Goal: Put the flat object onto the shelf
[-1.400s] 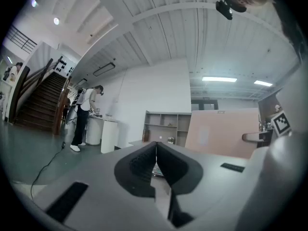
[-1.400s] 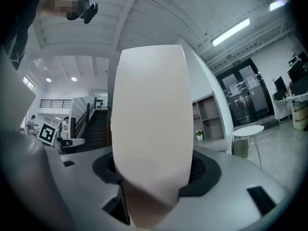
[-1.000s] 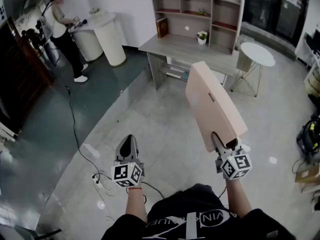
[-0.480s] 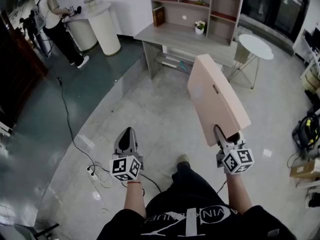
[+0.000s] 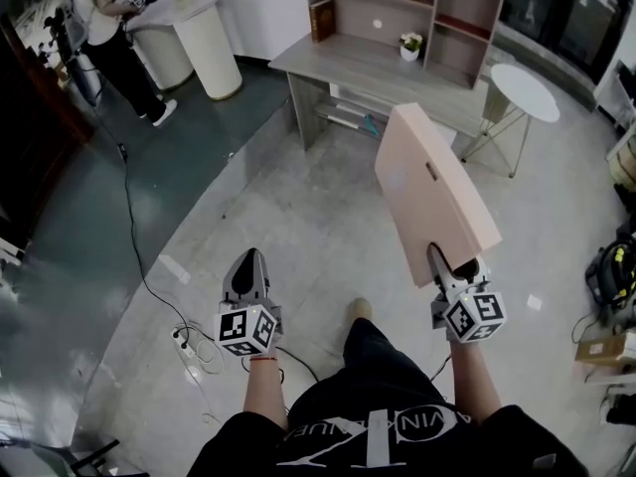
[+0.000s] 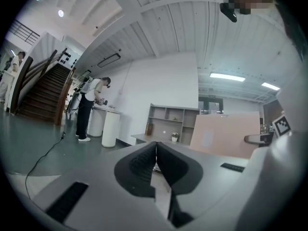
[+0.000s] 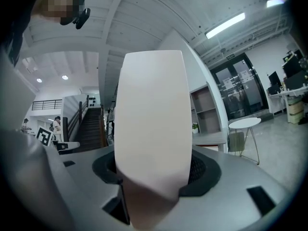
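Pink board (image 5: pixel 432 197): clamped at bottom edge by right gripper (image 5: pixel 449 268), long axis tilting forward
Shelf (image 5: pixel 465 18): ahead of board, well apart
Left gripper (image 5: pixel 248 271): jaws together, empty

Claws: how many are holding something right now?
1. The right claw is shut on the lower end of the pale pink flat board, which rises up and forward; the left claw is shut with nothing between its jaws.

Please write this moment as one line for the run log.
stage: carry | right gripper: shut on board | left gripper: shut, empty | shelf: ahead across the floor, not reached
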Demonstrator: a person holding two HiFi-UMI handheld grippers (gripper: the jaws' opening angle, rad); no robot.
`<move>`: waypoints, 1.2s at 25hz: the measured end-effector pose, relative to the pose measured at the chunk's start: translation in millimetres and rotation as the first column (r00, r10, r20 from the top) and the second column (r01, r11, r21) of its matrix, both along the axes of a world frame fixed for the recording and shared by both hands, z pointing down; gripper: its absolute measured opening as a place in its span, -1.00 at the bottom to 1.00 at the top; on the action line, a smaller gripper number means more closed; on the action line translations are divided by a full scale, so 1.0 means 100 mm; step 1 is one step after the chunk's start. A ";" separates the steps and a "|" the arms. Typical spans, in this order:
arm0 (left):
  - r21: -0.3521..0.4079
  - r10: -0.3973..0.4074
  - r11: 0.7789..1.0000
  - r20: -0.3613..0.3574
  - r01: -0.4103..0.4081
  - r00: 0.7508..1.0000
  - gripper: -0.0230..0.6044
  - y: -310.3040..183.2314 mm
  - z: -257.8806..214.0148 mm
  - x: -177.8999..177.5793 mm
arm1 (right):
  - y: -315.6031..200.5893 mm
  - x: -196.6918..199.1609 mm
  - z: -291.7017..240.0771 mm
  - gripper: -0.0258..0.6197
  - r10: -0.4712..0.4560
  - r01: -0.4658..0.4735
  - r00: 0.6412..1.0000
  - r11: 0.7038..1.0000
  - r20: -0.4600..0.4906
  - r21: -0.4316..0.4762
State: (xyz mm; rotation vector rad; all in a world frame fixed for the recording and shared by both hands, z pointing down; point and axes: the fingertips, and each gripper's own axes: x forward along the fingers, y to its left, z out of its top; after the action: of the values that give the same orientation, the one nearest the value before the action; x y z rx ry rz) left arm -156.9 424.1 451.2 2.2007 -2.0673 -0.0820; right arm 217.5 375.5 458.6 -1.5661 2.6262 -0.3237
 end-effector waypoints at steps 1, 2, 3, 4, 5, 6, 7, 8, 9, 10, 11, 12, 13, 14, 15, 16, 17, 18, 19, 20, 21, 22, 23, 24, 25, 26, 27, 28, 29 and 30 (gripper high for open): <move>-0.001 0.004 1.000 0.003 -0.004 1.000 -0.91 -0.10 0.00 -0.01 | -0.09 -0.03 0.01 -0.01 0.000 0.000 1.000 1.000 0.002 -0.001; -0.001 0.009 1.000 0.007 -0.009 1.000 -0.91 -0.19 0.00 -0.02 | -0.19 -0.05 0.02 -0.01 -0.001 0.001 1.000 1.000 0.002 -0.002; -0.001 0.012 1.000 0.011 -0.012 1.000 -0.91 -0.29 -0.01 -0.03 | -0.28 -0.08 0.02 -0.02 -0.002 0.002 1.000 1.000 0.001 -0.004; 0.000 0.012 1.000 0.014 -0.012 1.000 -0.91 -0.38 -0.03 -0.04 | -0.37 -0.10 0.01 -0.01 -0.005 0.005 1.000 1.000 -0.001 -0.005; 0.000 0.012 1.000 0.015 -0.012 1.000 -0.91 -0.47 -0.05 -0.04 | -0.46 -0.12 0.01 -0.02 -0.009 0.009 1.000 1.000 -0.004 -0.006; -0.001 0.010 1.000 0.016 -0.010 1.000 -0.91 -0.55 -0.06 -0.05 | -0.54 -0.13 0.00 -0.01 -0.013 0.013 1.000 1.000 -0.008 -0.007; -0.003 0.007 1.000 0.015 -0.007 1.000 -0.91 -0.63 -0.08 -0.05 | -0.63 -0.13 -0.01 -0.01 -0.017 0.017 1.000 1.000 -0.012 -0.009; -0.006 0.004 1.000 0.014 -0.004 1.000 -0.91 -0.71 -0.08 -0.05 | -0.71 -0.14 -0.02 -0.01 -0.021 0.021 1.000 1.000 -0.016 -0.011; -0.009 0.002 1.000 0.013 -0.002 1.000 -0.91 -0.79 -0.08 -0.06 | -0.80 -0.14 -0.03 -0.01 -0.025 0.025 1.000 1.000 -0.019 -0.012; -0.012 0.000 1.000 0.013 0.000 1.000 -0.91 -0.88 -0.08 -0.06 | -0.88 -0.14 -0.03 -0.01 -0.027 0.027 0.999 1.000 -0.021 -0.013; -0.014 -0.001 1.000 0.014 0.001 1.000 -0.91 -0.95 -0.08 -0.07 | -0.97 -0.15 -0.03 -0.01 -0.029 0.029 0.999 0.999 -0.021 -0.014; -0.016 -0.003 1.000 0.016 0.003 1.000 -0.91 -1.03 -0.07 -0.07 | -1.06 -0.15 -0.02 -0.01 -0.029 0.029 0.999 0.999 -0.019 -0.015; -0.017 -0.006 1.000 0.018 0.006 1.000 -0.91 -1.10 -0.07 -0.09 | -1.14 -0.16 -0.01 -0.01 -0.030 0.029 0.999 0.999 -0.016 -0.016; -0.017 -0.011 1.000 0.020 0.011 1.000 -0.91 -1.16 -0.08 -0.10 | -1.22 -0.16 -0.01 -0.01 -0.030 0.030 0.999 0.999 -0.013 -0.017; -0.016 -0.016 1.000 0.021 0.016 1.000 -0.91 -1.23 -0.09 -0.11 | -1.30 -0.17 0.00 -0.01 -0.032 0.032 0.999 0.999 -0.010 -0.018; -0.016 -0.020 1.000 0.023 0.020 1.000 -0.91 -1.29 -0.10 -0.12 | -1.38 -0.17 0.00 -0.01 -0.035 0.035 0.999 0.999 -0.008 -0.019; -0.016 -0.022 1.000 0.025 0.022 0.999 -0.91 -1.36 -0.11 -0.12 | -1.45 -0.18 0.00 -0.01 -0.038 0.038 0.999 0.999 -0.008 -0.020; -0.015 -0.023 1.000 0.027 0.023 0.999 -0.91 -1.43 -0.12 -0.12 | -1.52 -0.18 0.01 -0.01 -0.041 0.041 0.999 0.999 -0.008 -0.021; -0.015 -0.023 1.000 0.029 0.024 0.999 -0.91 -1.51 -0.13 -0.11 | -1.60 -0.18 0.01 -0.01 -0.045 0.044 0.999 0.999 -0.009 -0.020; -0.013 -0.023 1.000 0.031 0.023 0.999 -0.91 -1.58 -0.13 -0.10 | -1.67 -0.18 0.00 -0.01 -0.047 0.047 0.999 0.999 -0.009 -0.018; -0.011 -0.022 1.000 0.033 0.022 0.999 -0.91 -1.65 -0.14 -0.09 | -1.74 -0.18 0.00 -0.01 -0.050 0.050 0.999 0.999 -0.008 -0.015; -0.010 -0.021 1.000 0.035 0.022 0.999 -0.91 -1.72 -0.15 -0.08 | -1.80 -0.19 0.00 -0.01 -0.052 0.052 0.999 0.999 -0.005 -0.013; -0.008 -0.021 1.000 0.035 0.022 0.999 -0.91 -1.78 -0.15 -0.08 | -1.86 -0.19 0.00 -0.01 -0.055 0.055 0.999 0.998 -0.003 -0.012; -0.006 -0.023 1.000 0.035 0.023 0.999 -0.91 -1.84 -0.15 -0.07 | -1.92 -0.19 0.00 -0.01 -0.057 0.057 0.998 0.998 -0.003 -0.011; -0.004 -0.024 1.000 0.035 0.024 0.999 -0.91 -1.90 -0.16 -0.07 | -1.97 -0.19 0.01 -0.01 -0.059 0.059 0.998 0.998 -0.003 -0.011; -0.002 -0.025 1.000 0.035 0.025 0.999 -0.91 -1.95 -0.16 -0.06 | -2.02 -0.18 0.01 -0.01 -0.061 0.061 0.998 0.998 -0.003 -0.011; 0.001 -0.025 1.000 0.036 0.025 0.999 -0.91 -2.00 -0.17 -0.05 | -2.08 -0.17 0.01 -0.01 -0.062 0.062 0.998 0.998 -0.002 -0.010; 0.003 -0.023 1.000 0.038 0.023 0.999 -0.91 -2.06 -0.18 -0.03 | -2.13 -0.16 0.01 -0.01 -0.063 0.063 0.998 0.998 -0.001 -0.009; 0.005 -0.022 1.000 0.040 0.022 0.999 -0.91 -2.10 -0.19 -0.02 | -2.18 -0.16 0.00 -0.01 -0.063 0.063 0.998 0.998 0.000 -0.008; 0.005 -0.023 1.000 0.040 0.023 0.999 -0.91 -2.14 -0.19 -0.02 | -2.22 -0.15 0.00 -0.01 -0.063 0.063 0.998 0.998 0.001 -0.008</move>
State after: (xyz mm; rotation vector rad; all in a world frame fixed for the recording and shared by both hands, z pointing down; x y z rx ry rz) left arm -158.4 210.0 432.3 2.1987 -2.1159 -0.0443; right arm 202.5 153.1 458.8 -1.4870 2.6818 -0.3382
